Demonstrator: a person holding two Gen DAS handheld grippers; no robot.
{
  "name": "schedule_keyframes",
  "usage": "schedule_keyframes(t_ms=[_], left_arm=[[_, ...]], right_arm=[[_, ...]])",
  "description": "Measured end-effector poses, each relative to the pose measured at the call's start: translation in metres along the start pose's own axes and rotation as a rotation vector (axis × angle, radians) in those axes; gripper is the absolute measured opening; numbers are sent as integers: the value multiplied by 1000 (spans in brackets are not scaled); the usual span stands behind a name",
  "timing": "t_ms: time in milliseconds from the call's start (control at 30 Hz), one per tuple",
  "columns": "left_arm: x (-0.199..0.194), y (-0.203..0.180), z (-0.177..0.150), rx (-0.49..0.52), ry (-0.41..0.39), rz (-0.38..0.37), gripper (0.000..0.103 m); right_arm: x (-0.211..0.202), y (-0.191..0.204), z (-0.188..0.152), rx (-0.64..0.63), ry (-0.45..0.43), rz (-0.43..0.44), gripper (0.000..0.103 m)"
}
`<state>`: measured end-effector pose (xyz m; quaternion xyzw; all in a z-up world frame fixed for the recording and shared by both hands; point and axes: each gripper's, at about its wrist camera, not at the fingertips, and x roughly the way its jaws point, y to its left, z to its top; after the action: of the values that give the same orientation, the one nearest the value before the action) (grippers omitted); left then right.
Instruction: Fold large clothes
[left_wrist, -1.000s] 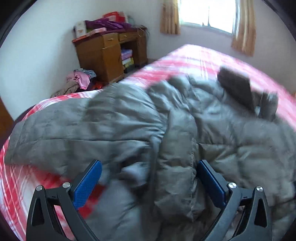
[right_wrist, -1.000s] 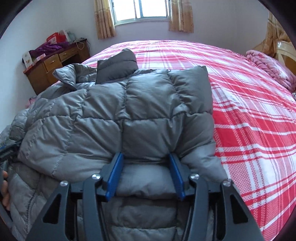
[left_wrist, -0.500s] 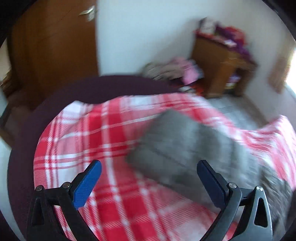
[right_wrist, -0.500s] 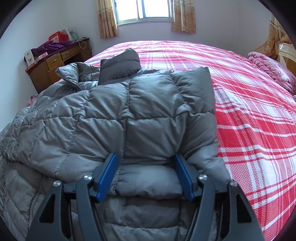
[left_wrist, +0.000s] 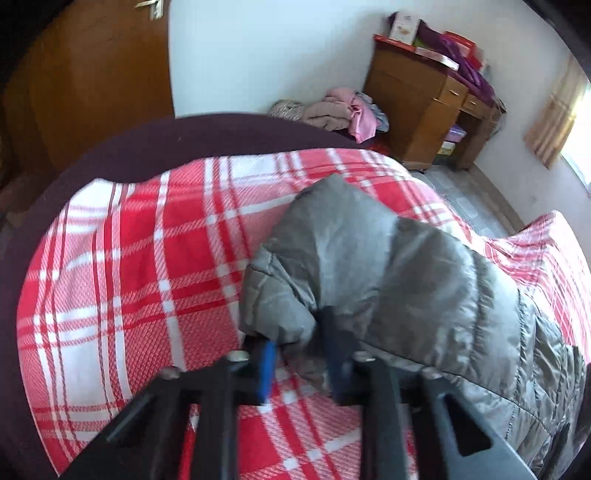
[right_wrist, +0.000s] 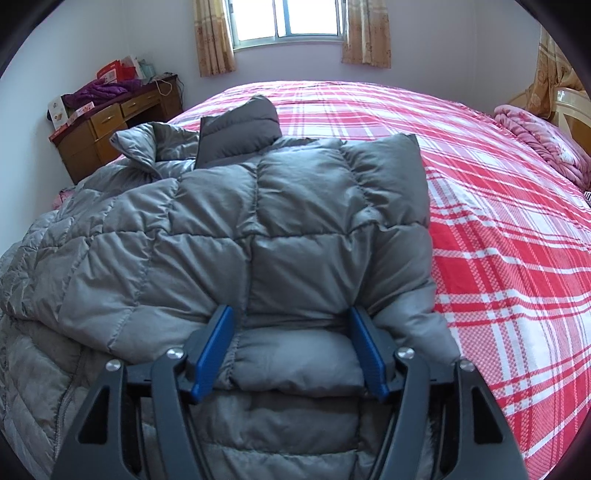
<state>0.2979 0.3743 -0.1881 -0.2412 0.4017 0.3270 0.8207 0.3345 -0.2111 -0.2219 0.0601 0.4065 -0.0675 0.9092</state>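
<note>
A: What is each claw doing?

B: The left gripper (left_wrist: 299, 363) has its pads pinched on the sleeve end (left_wrist: 280, 306) of the grey puffer jacket (right_wrist: 258, 229). The right gripper (right_wrist: 291, 354) stands fairly wide, a padded fold bulging between its blue pads (right_wrist: 216, 350), which touch it on both sides; a real grip cannot be told.

A: Any containers?

B: Only the wooden desk (left_wrist: 417, 107), with boxes and purple cloth piled on top and items in its open shelf too small to name.

A: The jacket itself?

B: Quilted, shiny and bulky, it lies partly folded on the red plaid bedspread (right_wrist: 498, 229), collar (right_wrist: 236, 129) up. Its lower part runs out of frame.
</note>
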Motion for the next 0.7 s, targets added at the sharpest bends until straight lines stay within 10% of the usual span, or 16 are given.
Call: schedule_keyframes(t_ms=[167,433,700], left_arm=[[-60,-39,4,92,-155,-69,11],[-220,-175,-83,531,-460,-442,11],[-276,-253,-222,811,-339,-776,11]], right_arm=[[0,0,0,2,0,3,67],[0,-2,0,16,-4,15,67],[0,-7,0,34,-8,34,67]])
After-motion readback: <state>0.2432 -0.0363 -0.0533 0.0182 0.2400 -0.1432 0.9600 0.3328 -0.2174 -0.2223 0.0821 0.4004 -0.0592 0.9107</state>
